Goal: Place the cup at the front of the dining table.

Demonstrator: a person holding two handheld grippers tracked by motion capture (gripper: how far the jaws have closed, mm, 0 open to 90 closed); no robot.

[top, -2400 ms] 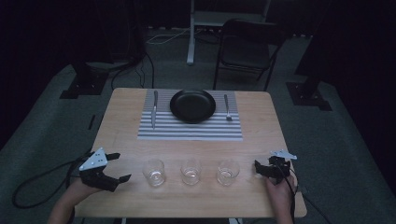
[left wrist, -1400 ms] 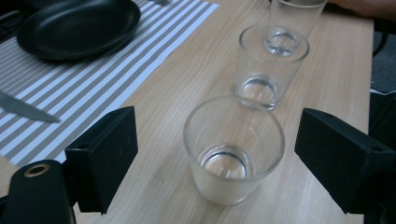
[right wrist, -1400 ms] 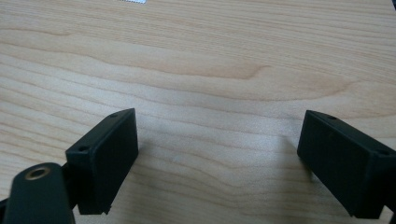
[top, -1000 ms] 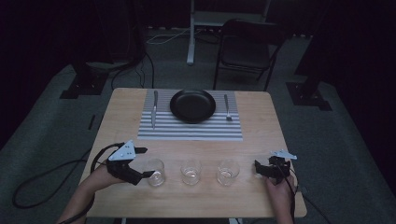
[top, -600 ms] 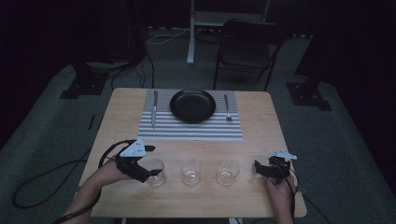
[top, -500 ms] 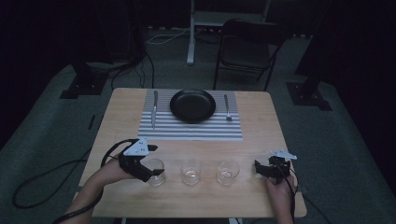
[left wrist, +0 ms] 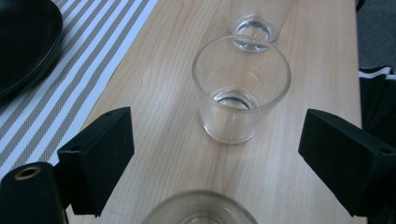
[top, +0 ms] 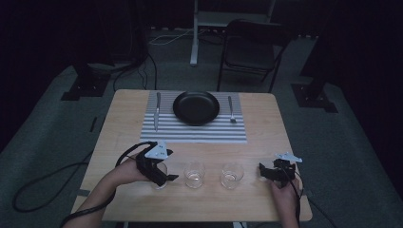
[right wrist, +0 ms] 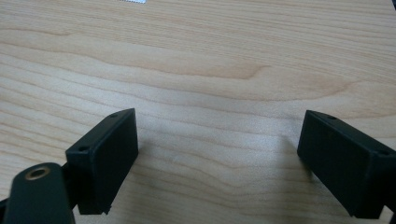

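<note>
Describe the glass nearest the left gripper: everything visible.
The leftmost glass is a short, clear tumbler that looks like plain glass and seems empty. It stands upright on the wooden table, first in a row of three near the person's edge. In the left gripper view its round rim shows at the bottom, between the open jaws of the left gripper, which do not touch it there. In the high view the gripper covers most of it. The middle glass stands apart from it.

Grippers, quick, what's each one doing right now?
Left gripper: open, jaws either side of the nearest glass, not closed on it.
Right gripper: open, holding nothing, over bare table.
</note>
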